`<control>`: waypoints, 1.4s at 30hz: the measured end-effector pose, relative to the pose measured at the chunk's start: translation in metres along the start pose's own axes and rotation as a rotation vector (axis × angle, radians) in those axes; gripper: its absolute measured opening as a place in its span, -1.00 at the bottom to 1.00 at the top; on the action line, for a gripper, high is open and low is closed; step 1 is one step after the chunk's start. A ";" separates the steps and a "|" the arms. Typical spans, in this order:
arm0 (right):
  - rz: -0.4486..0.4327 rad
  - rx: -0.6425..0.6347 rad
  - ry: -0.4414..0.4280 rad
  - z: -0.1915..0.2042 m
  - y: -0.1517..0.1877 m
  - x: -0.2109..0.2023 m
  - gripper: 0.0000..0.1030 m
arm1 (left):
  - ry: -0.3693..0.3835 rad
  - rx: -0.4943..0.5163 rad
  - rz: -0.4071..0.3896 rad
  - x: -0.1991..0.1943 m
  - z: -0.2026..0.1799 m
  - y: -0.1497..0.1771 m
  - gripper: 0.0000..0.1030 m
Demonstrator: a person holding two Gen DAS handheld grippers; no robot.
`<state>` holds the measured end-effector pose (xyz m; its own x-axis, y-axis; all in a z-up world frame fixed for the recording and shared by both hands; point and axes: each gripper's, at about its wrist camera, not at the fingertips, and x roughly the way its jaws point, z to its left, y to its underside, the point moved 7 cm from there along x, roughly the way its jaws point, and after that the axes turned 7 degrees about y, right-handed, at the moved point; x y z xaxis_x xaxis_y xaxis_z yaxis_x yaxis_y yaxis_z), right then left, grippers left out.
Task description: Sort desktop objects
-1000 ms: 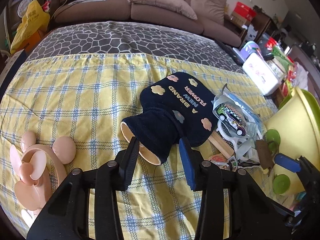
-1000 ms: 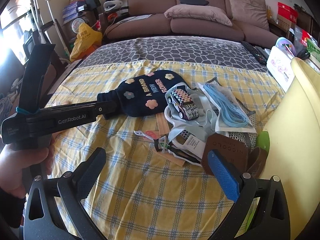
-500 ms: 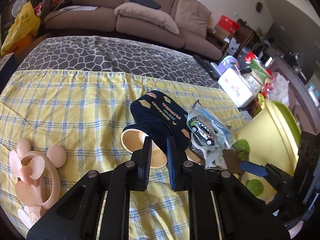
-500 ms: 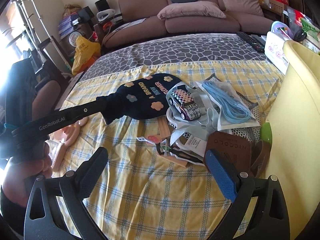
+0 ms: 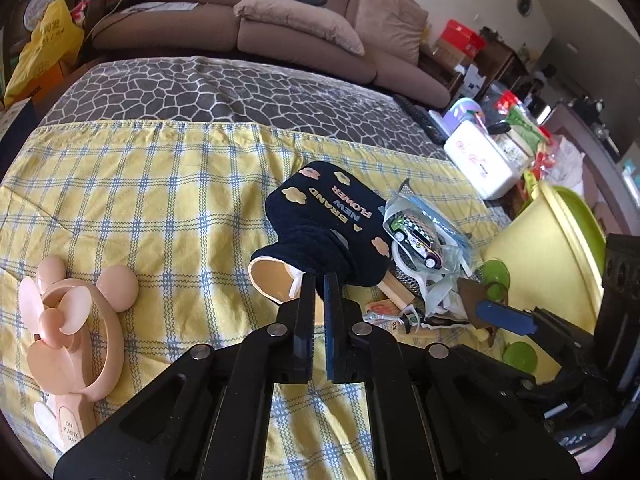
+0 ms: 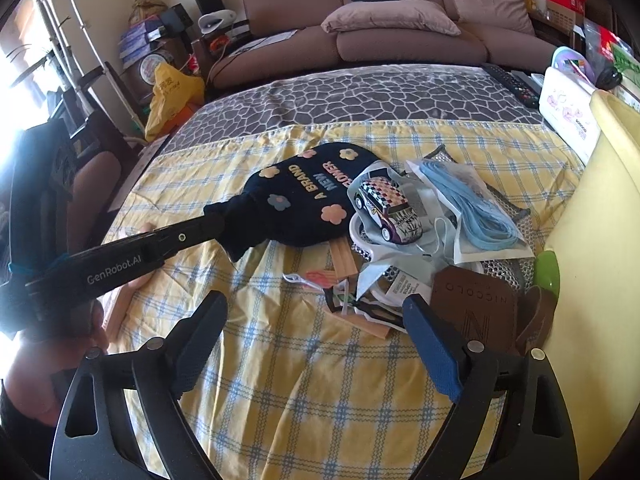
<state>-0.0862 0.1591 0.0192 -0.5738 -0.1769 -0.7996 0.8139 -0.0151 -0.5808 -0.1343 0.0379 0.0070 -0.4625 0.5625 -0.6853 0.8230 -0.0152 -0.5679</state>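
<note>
A navy plush cover (image 5: 332, 220) with flowers and the words "A BRAND NEW FLOWER" lies on the yellow checked cloth (image 5: 160, 208); it also shows in the right wrist view (image 6: 304, 196). My left gripper (image 5: 319, 284) is shut on its neck end and lifts that end. My right gripper (image 6: 316, 316) is open and empty, above the cloth before a pile holding a toy car (image 6: 386, 210), a blue strap in a bag (image 6: 472, 204) and a brown leather piece (image 6: 476, 308).
A pink handheld fan (image 5: 68, 320) lies at the left of the cloth. A big yellow-green tub (image 5: 560, 248) stands at the right edge. A white box (image 5: 480, 160) sits beyond it. A brown sofa (image 5: 280, 28) is behind.
My left gripper has closed from open onto the neck of the navy cover and raised it a little. My right gripper stays open and has hardly moved.
</note>
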 end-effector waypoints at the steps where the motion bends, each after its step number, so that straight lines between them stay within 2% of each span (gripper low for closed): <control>1: 0.003 0.018 -0.019 -0.001 -0.001 0.001 0.77 | 0.000 0.013 -0.008 -0.008 -0.004 0.001 -1.00; 5: 0.029 0.108 -0.081 -0.007 -0.004 0.006 0.77 | -0.012 0.067 -0.016 -0.036 -0.011 0.011 -1.00; 7: 0.036 0.130 -0.079 -0.010 -0.004 0.008 0.77 | -0.048 0.079 -0.019 -0.043 -0.004 0.014 -1.00; 10: 0.038 0.120 -0.067 -0.009 -0.003 0.007 0.77 | -0.035 0.050 -0.011 -0.040 0.009 0.014 -1.00; 11: 0.037 0.115 -0.064 -0.008 -0.003 0.006 0.77 | -0.033 0.041 -0.015 -0.038 0.013 0.013 -0.93; 13: 0.036 0.109 -0.059 -0.008 -0.001 0.006 0.77 | -0.026 0.043 -0.013 -0.028 0.016 0.010 -0.50; 14: 0.038 0.107 -0.056 -0.008 -0.001 0.006 0.77 | -0.028 0.049 -0.015 -0.022 0.017 0.009 0.00; 15: 0.039 0.106 -0.051 -0.009 0.000 0.007 0.77 | -0.033 0.060 -0.017 -0.016 0.018 0.007 0.30; 22: 0.040 0.096 -0.047 -0.013 -0.001 0.006 0.77 | -0.070 0.181 0.019 0.027 0.012 0.005 0.38; 28: 0.043 0.080 -0.044 -0.013 0.001 0.004 0.77 | -0.113 0.263 0.047 0.056 0.009 0.007 0.33; 29: 0.043 0.077 -0.042 -0.014 0.001 0.004 0.77 | -0.110 0.258 0.041 0.057 0.010 0.006 0.30; 33: 0.052 0.078 -0.041 -0.016 0.002 0.005 0.77 | -0.071 0.206 0.023 0.046 0.018 0.003 -0.03; 36: 0.055 0.102 -0.061 -0.018 0.001 0.005 0.77 | -0.072 0.208 0.029 0.038 0.016 0.005 -0.11; 39: 0.061 0.143 -0.101 -0.017 -0.001 0.005 0.77 | -0.072 0.204 0.051 0.029 0.008 0.016 -0.13; 42: 0.086 0.153 -0.106 -0.013 0.002 0.011 0.77 | -0.069 0.188 0.073 0.015 0.001 0.028 -0.14</control>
<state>-0.0921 0.1696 0.0076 -0.4954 -0.2860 -0.8202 0.8685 -0.1432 -0.4746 -0.1181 0.0448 -0.0198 -0.4305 0.4962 -0.7540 0.7822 -0.2117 -0.5859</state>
